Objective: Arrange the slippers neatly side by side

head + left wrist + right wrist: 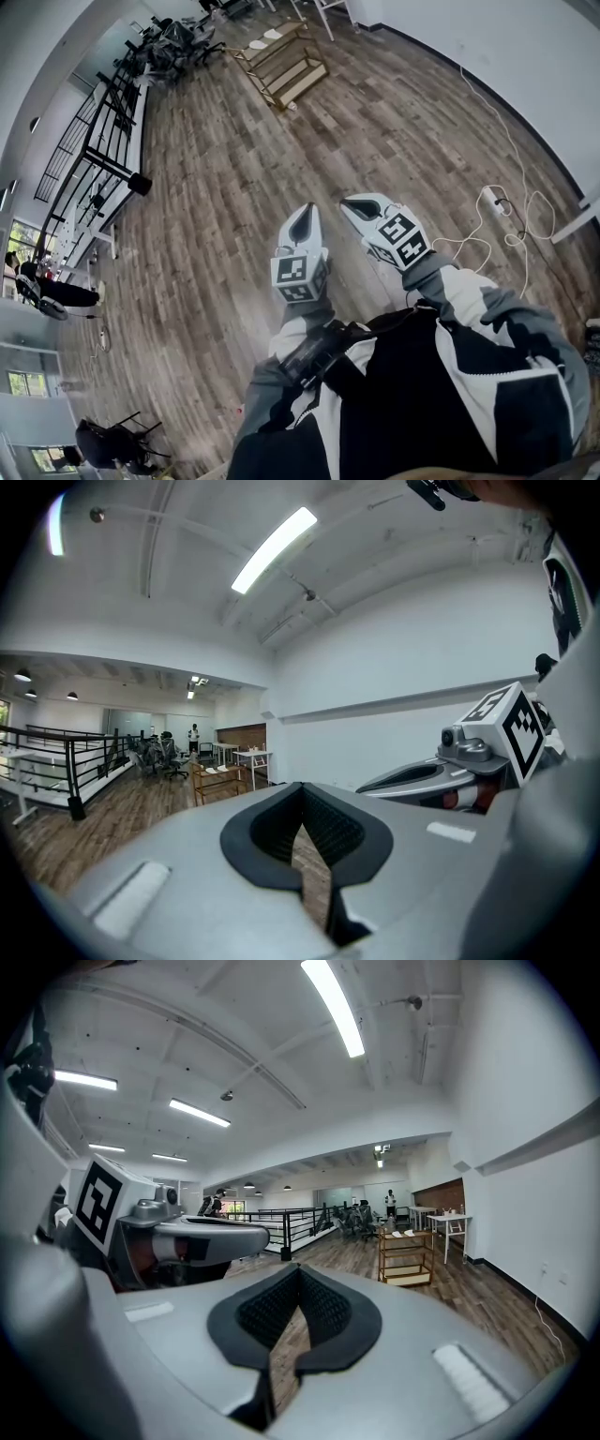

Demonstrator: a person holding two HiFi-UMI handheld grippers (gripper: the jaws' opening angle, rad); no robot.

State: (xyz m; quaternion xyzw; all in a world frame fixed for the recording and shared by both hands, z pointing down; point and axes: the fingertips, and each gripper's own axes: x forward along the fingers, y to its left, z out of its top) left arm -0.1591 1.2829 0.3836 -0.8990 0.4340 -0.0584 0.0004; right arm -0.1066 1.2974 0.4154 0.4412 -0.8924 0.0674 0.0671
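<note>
Both claws shut, nothing held

Empty, the left gripper (306, 212) and right gripper (351, 202) hover over wood floor (216, 187). No slippers are clearly visible; maybe they're the pale shapes (265, 37) on the far wooden rack (298, 82). Probably light and floppy, so pinch the upper's edge.

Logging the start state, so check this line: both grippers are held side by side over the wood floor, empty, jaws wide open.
Wrong on the jaws: they are shut, not wide open. The left gripper and right gripper each show, in their own views, tips meeting with nothing between. Side by side over the wood floor, empty: that stands.
</note>
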